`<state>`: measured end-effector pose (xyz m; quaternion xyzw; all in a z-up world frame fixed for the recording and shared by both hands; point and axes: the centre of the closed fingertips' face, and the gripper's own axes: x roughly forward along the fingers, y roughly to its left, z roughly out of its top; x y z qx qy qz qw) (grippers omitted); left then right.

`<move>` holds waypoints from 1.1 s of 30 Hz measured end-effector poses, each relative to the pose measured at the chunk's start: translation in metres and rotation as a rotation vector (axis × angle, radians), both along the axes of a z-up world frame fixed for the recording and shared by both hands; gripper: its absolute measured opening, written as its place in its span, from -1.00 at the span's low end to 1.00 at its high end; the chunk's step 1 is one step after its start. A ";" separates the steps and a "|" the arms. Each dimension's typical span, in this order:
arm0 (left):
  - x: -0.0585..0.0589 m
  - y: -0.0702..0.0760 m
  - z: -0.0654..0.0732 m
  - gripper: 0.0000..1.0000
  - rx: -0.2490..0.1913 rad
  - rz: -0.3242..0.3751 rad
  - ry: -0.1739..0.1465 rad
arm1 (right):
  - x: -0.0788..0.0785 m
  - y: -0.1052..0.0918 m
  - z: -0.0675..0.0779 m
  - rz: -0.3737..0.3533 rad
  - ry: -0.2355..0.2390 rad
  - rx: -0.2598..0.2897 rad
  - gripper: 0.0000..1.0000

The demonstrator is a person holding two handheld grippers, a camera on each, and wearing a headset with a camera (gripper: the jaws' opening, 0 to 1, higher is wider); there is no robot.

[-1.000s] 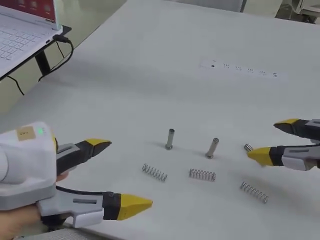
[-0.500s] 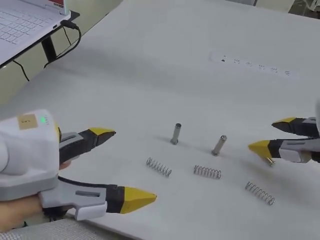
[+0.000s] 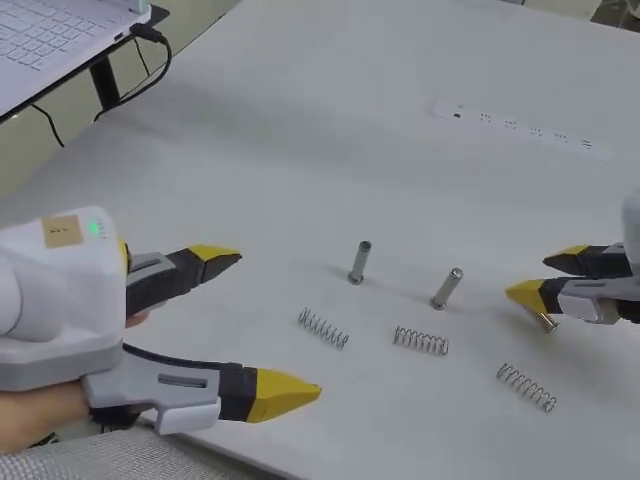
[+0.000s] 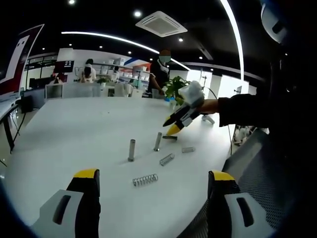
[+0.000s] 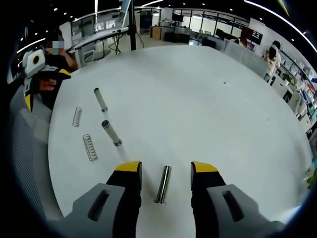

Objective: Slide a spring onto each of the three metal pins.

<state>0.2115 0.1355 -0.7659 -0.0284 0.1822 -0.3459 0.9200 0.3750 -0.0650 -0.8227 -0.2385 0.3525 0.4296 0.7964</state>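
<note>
Two metal pins stand on the white table: one pin and a leaning pin. A third pin lies flat between the jaws of my open right gripper, with a gap on each side. In the head view that gripper hovers at the right edge with the pin's end under its lower jaw. Three springs lie in a row nearer me: left spring, middle spring, right spring. My left gripper is wide open at the lower left, holding nothing.
A white laptop on a stand sits at the far left, with a black cable hanging from it. A recessed socket strip lies far across the table. People stand in the background of the left gripper view.
The right gripper has come down and its jaws have narrowed around the third pin, which sits lower under the lower jaw. The left gripper has hardly moved; the head camera shifted.
</note>
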 end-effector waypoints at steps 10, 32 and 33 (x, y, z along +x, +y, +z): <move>0.000 -0.002 0.001 0.73 -0.003 -0.007 -0.005 | 0.001 -0.001 -0.002 -0.021 0.022 -0.018 -0.36; 0.000 -0.002 0.004 0.69 -0.011 -0.007 -0.013 | 0.004 -0.002 -0.017 -0.048 0.071 -0.108 -0.72; 0.000 -0.001 0.004 0.69 -0.011 -0.007 -0.013 | 0.004 -0.002 -0.018 -0.051 0.076 -0.111 -0.73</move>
